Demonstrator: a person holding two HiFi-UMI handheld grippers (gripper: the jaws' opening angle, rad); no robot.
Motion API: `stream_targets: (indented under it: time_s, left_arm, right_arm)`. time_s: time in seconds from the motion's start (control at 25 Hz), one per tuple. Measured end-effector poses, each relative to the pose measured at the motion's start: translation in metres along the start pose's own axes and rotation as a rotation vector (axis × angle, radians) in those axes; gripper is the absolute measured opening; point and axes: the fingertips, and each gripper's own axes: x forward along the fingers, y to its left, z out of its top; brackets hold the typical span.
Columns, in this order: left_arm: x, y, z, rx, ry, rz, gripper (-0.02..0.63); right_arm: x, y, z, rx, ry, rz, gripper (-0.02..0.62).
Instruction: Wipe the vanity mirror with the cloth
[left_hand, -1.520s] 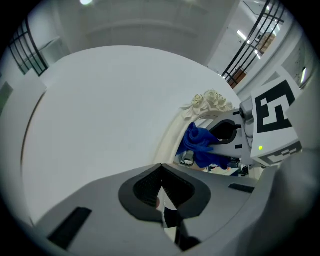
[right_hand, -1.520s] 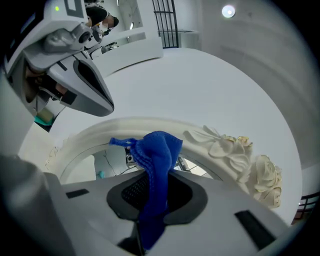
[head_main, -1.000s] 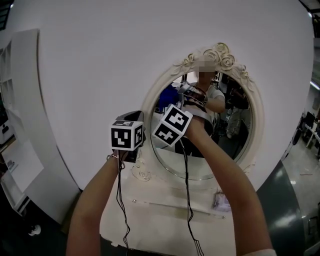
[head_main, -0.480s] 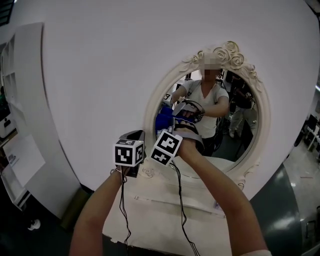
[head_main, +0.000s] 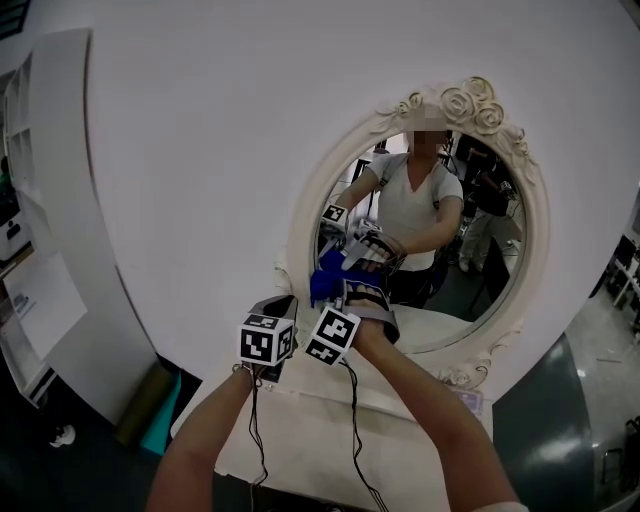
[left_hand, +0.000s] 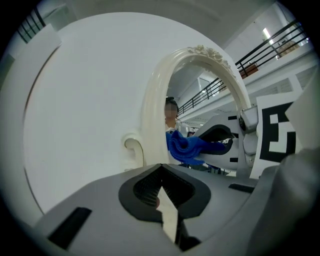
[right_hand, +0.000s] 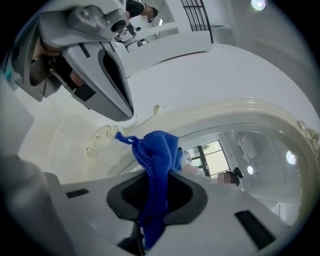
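White curved wall panel fills everything behind the vanity mirror (head_main: 480, 290), that oval one with the cream frame and the roses carved on top, standing on a white dresser top (head_main: 330, 450). Your right gripper (head_main: 342, 290) is clamped down on the blue cloth (head_main: 325, 285). In the right gripper view the fabric runs straight through the pinched jaws and bunches up past the tips, with a little loop sticking out to the left. The cloth is down at the lower-left part of the glass, right next to the inner edge of the frame. I can't tell for sure whether it's actually pressed flat on the glass. Your left gripper (head_main: 280, 305) is clenched on nothing, jaws together in its own view. It's parked just beside the right one, on the outside of the frame near the curl at the lower left. Compared to a second ago, the right gripper and cloth have dropped from the middle-left of the glass down to that bottom-left edge, passing a halfway spot half a second back. The left gripper has kept its place by the frame, and the mirror now sits further right in the head view.
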Motion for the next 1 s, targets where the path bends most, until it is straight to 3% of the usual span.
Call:
stream_targets:
  time_s: [0.28,0.68,0.88,1.0]
  left_arm:
    - [0.003,-0.015,-0.061,-0.035,0.083,-0.019,0.005]
    - [0.002,-0.034,-0.143,-0.079,0.218,-0.02,0.005]
    - [0.003,-0.051,-0.16,-0.085,0.24,-0.043,0.005]
    - [0.003,-0.058,-0.15,-0.078,0.221,-0.06,0.005]
  right_arm:
    - [0.013,0.065,-0.03,-0.001,0.011,0.072,0.066]
    - [0.023,0.117,-0.058,0.052,0.016,0.145,0.066]
    - [0.024,0.12,-0.062,0.072,0.01,0.159,0.066]
    - [0.017,0.11,-0.06,0.095,-0.011,0.146,0.066]
